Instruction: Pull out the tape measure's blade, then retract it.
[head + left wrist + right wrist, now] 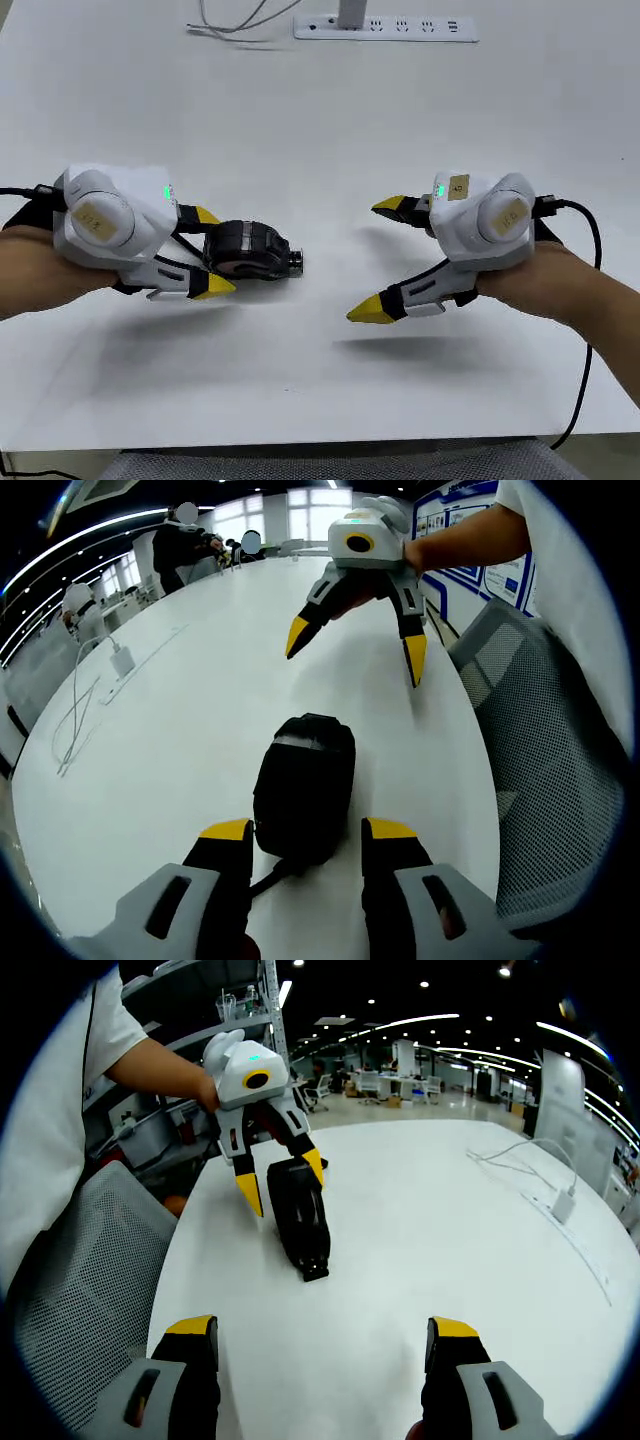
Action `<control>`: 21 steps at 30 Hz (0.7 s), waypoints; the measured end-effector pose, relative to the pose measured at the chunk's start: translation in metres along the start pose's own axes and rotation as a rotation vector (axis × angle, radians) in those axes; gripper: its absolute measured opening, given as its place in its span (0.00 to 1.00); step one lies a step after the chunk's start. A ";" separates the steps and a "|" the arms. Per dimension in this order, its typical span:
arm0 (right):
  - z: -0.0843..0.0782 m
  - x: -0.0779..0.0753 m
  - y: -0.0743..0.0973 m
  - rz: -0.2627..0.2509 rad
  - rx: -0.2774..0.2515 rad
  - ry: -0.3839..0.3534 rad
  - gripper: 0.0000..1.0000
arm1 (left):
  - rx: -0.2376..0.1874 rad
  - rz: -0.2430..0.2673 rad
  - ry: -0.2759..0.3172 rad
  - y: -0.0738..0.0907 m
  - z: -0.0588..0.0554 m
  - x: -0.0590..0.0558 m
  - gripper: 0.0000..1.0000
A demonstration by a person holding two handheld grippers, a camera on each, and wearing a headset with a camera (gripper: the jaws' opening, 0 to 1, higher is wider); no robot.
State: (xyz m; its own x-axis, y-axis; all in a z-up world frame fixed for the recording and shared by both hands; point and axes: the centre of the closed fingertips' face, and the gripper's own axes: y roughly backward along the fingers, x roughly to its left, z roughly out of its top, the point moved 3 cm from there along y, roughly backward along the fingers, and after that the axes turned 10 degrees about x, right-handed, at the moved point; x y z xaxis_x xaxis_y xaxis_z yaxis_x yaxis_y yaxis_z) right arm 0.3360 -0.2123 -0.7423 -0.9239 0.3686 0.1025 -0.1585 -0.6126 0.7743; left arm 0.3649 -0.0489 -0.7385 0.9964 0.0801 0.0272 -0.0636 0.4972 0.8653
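A black tape measure point(250, 250) lies on the white table point(320, 120), its blade end pointing right, with no blade drawn out. My left gripper point(210, 251) is shut on its rear part, one yellow-tipped finger on each side. In the left gripper view the tape measure point(305, 780) sits between the fingertips point(228, 830). My right gripper point(377, 260) hovers to the right of it, a short gap away, open wide with nothing between its fingers. The right gripper view looks at the tape measure point(300, 1215) held in the left gripper point(280, 1180).
A white power strip point(385, 27) and thin cables point(235, 25) lie at the table's far edge. A grey mesh chair point(540, 780) stands at the near edge, where the person sits. Bare table top lies between and beyond the grippers.
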 end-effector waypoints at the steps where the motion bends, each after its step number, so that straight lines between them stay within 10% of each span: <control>1: 0.001 0.001 -0.001 0.003 -0.001 0.000 0.84 | -0.003 0.004 -0.003 0.000 0.001 0.001 0.37; 21: 0.009 0.003 -0.009 0.018 -0.014 0.014 0.83 | 0.011 0.011 -0.015 -0.003 -0.001 0.005 0.27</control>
State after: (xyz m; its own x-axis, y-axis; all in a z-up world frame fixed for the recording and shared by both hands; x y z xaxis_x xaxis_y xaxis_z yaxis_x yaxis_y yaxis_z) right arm 0.3376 -0.1988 -0.7434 -0.9314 0.3476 0.1079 -0.1461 -0.6286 0.7639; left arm 0.3702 -0.0489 -0.7411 0.9964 0.0724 0.0439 -0.0737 0.4872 0.8702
